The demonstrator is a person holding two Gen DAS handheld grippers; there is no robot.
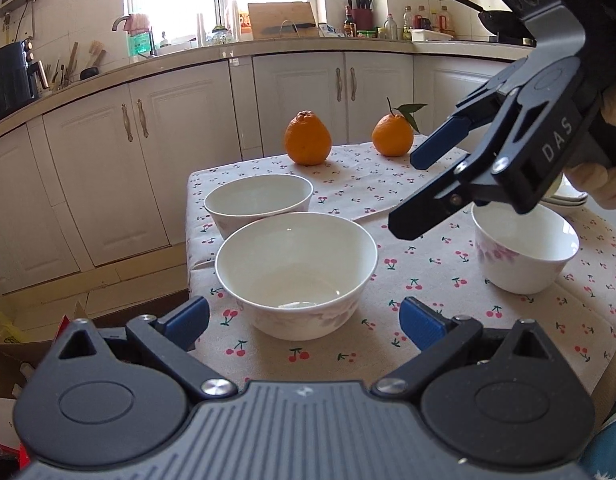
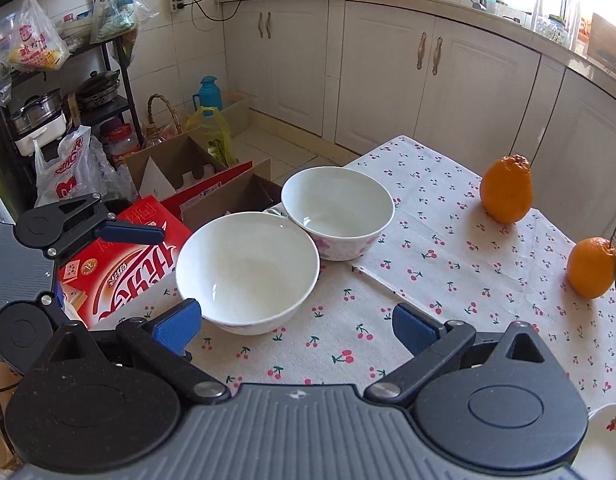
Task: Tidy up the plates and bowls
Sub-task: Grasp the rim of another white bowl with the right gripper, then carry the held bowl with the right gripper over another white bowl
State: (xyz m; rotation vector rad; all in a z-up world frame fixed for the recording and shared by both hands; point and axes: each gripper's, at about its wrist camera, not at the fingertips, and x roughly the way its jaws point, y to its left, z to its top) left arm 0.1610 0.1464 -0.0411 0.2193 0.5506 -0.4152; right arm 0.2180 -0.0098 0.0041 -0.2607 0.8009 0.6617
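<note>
Three white bowls stand on the cherry-print tablecloth (image 1: 427, 276). The near bowl (image 1: 296, 264) (image 2: 248, 268) sits just ahead of my left gripper (image 1: 304, 320), which is open and empty, level with the bowl's sides. A second bowl (image 1: 260, 200) (image 2: 337, 208) touches it from behind. A smaller pink-flowered bowl (image 1: 523, 252) stands to the right, under my right gripper (image 1: 407, 194), which hovers open and empty above the cloth. In the right wrist view, that gripper (image 2: 298, 328) points at the near bowl. A stack of plates (image 1: 567, 199) peeks out behind the hand.
Two oranges (image 1: 308, 138) (image 1: 392, 136) rest at the table's far side. The bowls sit near the table's left edge. Below that edge, cardboard boxes and a red carton (image 2: 124, 264) fill the floor. White cabinets (image 1: 300, 100) run behind. A fruit-print dish (image 2: 609, 420) shows at the lower right.
</note>
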